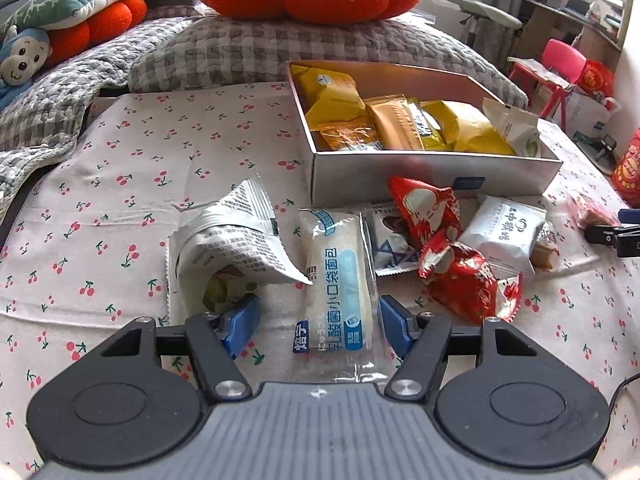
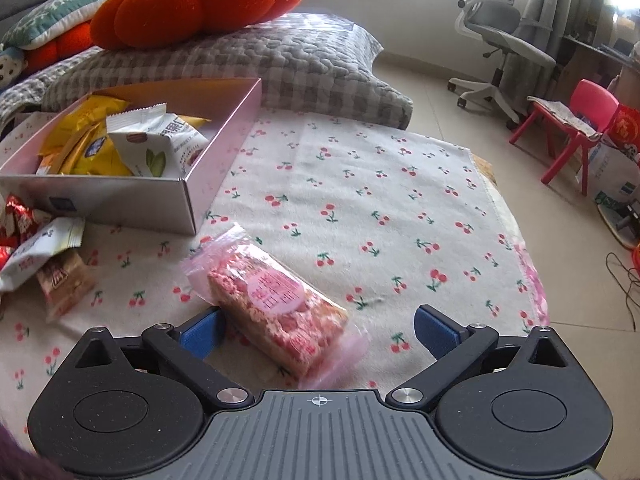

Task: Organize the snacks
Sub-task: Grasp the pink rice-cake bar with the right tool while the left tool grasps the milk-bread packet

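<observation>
Left wrist view: left tongs (image 1: 316, 322) sit apart around the white bread packet (image 1: 339, 280) lying just before the snack box (image 1: 432, 176). Right wrist view: right tongs (image 2: 320, 330) gape wide around the pink rice-crisp bar (image 2: 276, 308) on the cherry-print cloth (image 2: 380, 208).

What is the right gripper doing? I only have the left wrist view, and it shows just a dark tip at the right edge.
Observer: The right gripper hangs open over a pink snack bar in a clear wrapper. The bar lies between its fingers.
Operator: Are the pads on it?
Observer: The blue pad on the picture's right stands well apart from it. The other sits at the bar's edge, and I cannot tell if it touches.
Operator: How does the bar lie?
Observer: Flat on the cherry-print cloth, slanted, in front of the near corner of the box and apart from it.
</observation>
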{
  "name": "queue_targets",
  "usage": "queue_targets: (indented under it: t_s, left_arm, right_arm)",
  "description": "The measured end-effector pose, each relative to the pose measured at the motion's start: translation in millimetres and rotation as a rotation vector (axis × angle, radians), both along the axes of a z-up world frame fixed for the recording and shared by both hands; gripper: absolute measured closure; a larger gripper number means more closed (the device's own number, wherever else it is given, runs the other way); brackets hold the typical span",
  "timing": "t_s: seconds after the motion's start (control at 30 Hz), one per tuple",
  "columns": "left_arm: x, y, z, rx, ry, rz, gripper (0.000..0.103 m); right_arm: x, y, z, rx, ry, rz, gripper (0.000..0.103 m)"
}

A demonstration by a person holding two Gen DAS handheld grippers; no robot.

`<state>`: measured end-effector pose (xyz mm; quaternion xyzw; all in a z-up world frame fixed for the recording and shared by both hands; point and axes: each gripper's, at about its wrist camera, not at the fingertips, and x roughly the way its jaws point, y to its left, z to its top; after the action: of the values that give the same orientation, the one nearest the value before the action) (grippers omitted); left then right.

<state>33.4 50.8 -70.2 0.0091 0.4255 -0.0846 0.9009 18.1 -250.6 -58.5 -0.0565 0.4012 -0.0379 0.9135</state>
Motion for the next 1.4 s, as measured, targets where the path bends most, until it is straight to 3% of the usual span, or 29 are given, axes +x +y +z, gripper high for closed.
queue_targets:
  t_s: [0.27, 0.43, 0.6, 0.7, 0.8, 1.4]
  left_arm:
    - [5, 3, 0, -0.018, -0.014, -0.002, 0.042]
    - [6, 3, 0, -0.016, -0.015, 0.002, 0.044]
    - [7, 2, 1, -0.025, -0.011, 0.005, 0.054]
    - [8, 1, 1, -0.027, -0.010, 0.005, 0.062]
    - [8, 2, 2, -0.035, -0.006, 0.003, 0.068]
    - [8, -2, 15, -0.107, 0.052, 0.011, 0.082]
  right_arm:
    - [6, 9, 0, 0.032, 0.007, 0.016, 0.008]
    - [5, 14, 4, 0.067, 0.020, 0.038, 0.027]
    - [2, 20, 8, 0.100, 0.038, 0.065, 0.059]
    - [1, 25, 11, 0.117, 0.060, 0.082, 0.067]
    - [1, 29, 13, 0.136, 0.092, 0.085, 0.069]
    - [-11, 45, 28, 0.278, 0.205, 0.037, 0.071]
